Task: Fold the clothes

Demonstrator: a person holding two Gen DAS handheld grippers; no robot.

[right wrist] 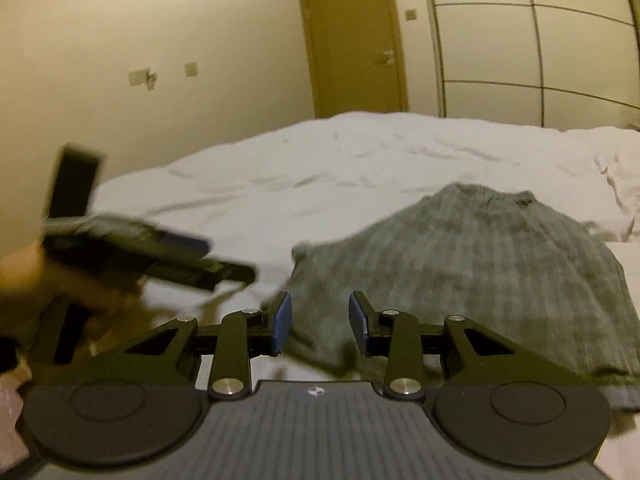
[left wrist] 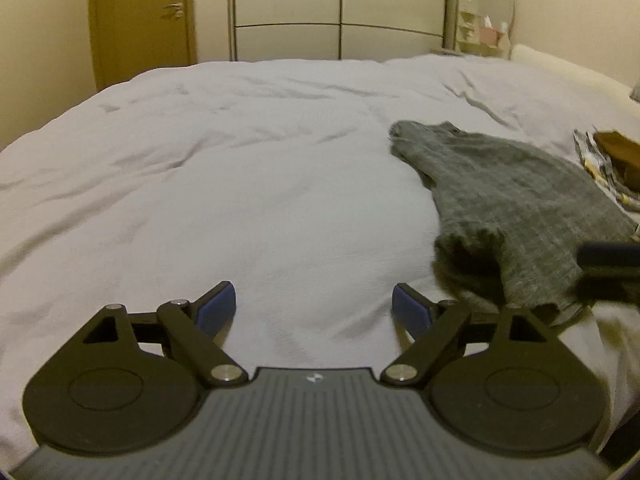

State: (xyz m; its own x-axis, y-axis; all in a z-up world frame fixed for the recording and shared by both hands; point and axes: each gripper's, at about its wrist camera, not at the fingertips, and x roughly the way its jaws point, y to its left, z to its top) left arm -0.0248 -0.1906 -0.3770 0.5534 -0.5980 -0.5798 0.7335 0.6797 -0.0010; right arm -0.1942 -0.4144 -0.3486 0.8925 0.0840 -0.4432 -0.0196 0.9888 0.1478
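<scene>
My left tongs (left wrist: 314, 306) hang wide apart over bare white bedding, blue pads (left wrist: 218, 306) spread and nothing between them. The bed (left wrist: 240, 184) fills the view, its white cover rumpled with shallow creases. The grey sweater (left wrist: 508, 208) lies on the bed off to the right of my left tongs, one end bunched into a narrow tip towards the far side, the near edge drooping in folds close to my right-hand linkage. A dark blurred bar (left wrist: 608, 268) cuts in at the right edge over the sweater; it looks like my other tool, though it is too smeared to say more. Past the sweater, at the right edge, sits a small pile of patterned and brown fabric (left wrist: 608, 168). From the right wrist, my right tongs (right wrist: 320, 324) are released too, pads parted with a clear gap, poised just over the sweater's near edge and not pinching it. The sweater (right wrist: 480, 272) spreads ahead and to the right. At the left, a hand (right wrist: 36, 280) holds the left tool (right wrist: 160, 256), blurred. A door (left wrist: 140, 20) and wardrobe panels (left wrist: 340, 8) stand behind the bed.
</scene>
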